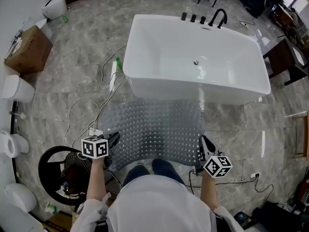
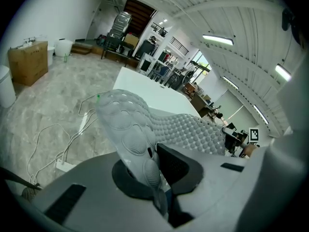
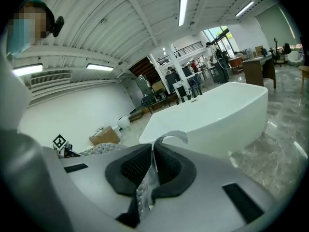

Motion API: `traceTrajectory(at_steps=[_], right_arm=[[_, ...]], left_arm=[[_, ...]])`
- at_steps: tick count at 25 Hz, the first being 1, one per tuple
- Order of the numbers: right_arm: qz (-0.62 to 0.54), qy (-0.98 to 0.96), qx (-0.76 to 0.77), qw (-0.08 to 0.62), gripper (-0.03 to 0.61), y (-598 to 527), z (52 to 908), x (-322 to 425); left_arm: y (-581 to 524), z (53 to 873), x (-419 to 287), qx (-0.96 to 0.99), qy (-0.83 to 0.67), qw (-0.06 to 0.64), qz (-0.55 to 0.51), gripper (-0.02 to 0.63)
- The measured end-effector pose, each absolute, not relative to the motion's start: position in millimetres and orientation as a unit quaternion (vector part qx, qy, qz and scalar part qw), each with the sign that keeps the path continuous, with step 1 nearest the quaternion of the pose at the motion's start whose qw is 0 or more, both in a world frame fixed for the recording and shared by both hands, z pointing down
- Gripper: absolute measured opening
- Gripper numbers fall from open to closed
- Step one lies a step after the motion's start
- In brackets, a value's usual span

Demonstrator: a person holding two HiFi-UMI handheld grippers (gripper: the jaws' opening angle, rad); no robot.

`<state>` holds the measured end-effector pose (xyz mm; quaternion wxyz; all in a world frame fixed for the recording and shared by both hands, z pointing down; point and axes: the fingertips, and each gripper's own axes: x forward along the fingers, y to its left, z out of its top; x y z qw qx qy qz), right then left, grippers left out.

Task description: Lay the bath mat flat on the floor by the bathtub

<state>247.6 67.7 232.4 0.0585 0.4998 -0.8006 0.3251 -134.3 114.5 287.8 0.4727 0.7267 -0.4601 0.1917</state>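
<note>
The grey marbled floor [image 1: 72, 66] fills most of the head view, and on it stands the white bathtub [image 1: 193, 88], set slightly askew, with a black faucet [image 1: 219, 16] and knobs on its far rim. Between the tub's near wall and the person's legs [image 1: 149, 170] hangs the bath mat [image 1: 154, 129], a translucent sheet covered in rounded bumps. It is spread wide across the front of the tub, its far edge close to the tub's base; whether that edge touches the floor cannot be told. Its two near corners are lifted and held apart. A brown cardboard box [image 1: 29, 50] sits near the wall at the far left. The left hand-held gripper [image 1: 113, 140] is clamped on the mat's near left corner: in its own view the bumpy sheet rises from between the closed pads and stretches off to the right. The right hand-held gripper [image 1: 203, 144] is closed on the near right corner, a thin curl of mat standing up from its pinched pads. White cables [image 1: 84, 108] loop over the floor left of the mat, and a small green-capped bottle [image 1: 117, 60] stands by the tub's left corner.
</note>
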Motion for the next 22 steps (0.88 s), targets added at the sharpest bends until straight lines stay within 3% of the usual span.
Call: traceTrajectory(at_steps=[22], right_arm=[[0.330, -0.770, 0.539, 0.086, 0.037, 7, 298, 201]], left_arm=[[38, 376, -160, 0.710, -0.459, 0.484, 0.224, 0.044]])
